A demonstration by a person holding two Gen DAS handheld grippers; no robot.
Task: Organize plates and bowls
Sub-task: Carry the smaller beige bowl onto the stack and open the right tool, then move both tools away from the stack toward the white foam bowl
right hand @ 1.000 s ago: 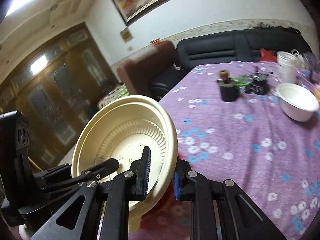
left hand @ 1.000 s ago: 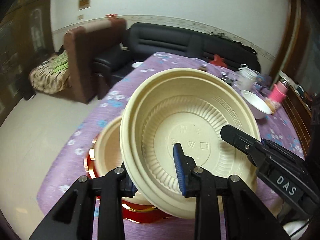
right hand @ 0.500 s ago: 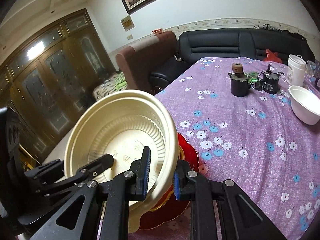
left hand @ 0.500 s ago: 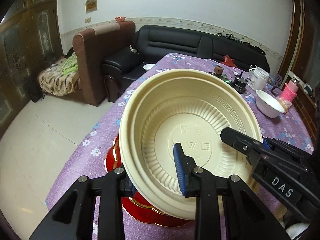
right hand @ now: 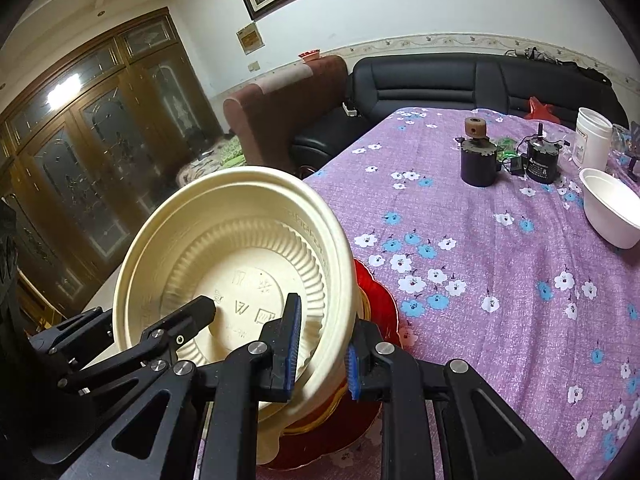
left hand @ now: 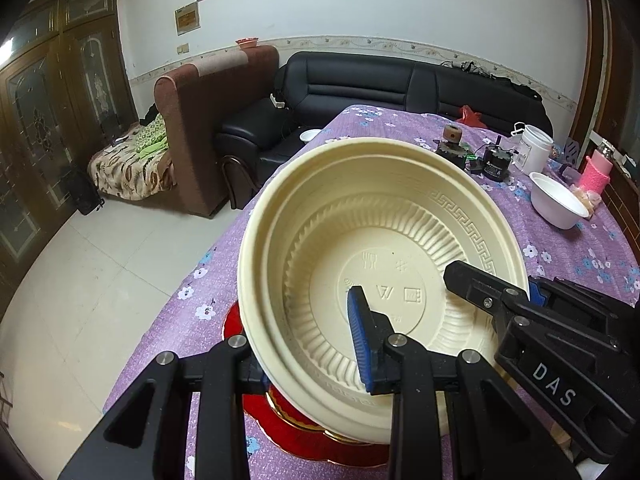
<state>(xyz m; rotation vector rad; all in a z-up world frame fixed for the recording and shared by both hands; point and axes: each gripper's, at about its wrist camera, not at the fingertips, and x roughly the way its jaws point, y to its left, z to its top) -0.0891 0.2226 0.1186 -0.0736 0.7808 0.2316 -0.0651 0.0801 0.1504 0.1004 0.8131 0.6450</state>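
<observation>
A cream ribbed bowl [left hand: 380,240] hangs tilted above a red, gold-rimmed plate [left hand: 332,452] near the left edge of the table with the purple flowered cloth. Both grippers hold it. My left gripper [left hand: 308,356] is shut on the near rim, with one blue pad inside the bowl and the other behind its wall. My right gripper [right hand: 320,356] is shut on the right rim of the bowl [right hand: 240,248]; it also shows in the left wrist view [left hand: 496,286]. A cream piece pokes out under the bowl on the red plate [right hand: 376,300]; I cannot tell what it is.
A white bowl [right hand: 608,208] sits at the far right of the table. Two dark motor-like parts [right hand: 478,160] and a white jar [right hand: 592,140] stand behind it, with a pink cup [left hand: 596,168] nearby. The table's left edge drops to a tiled floor [left hand: 80,280]. Sofas stand beyond.
The held bowl has come over the red plate and now covers the second cream bowl that showed at its left. Both grips are unchanged.
</observation>
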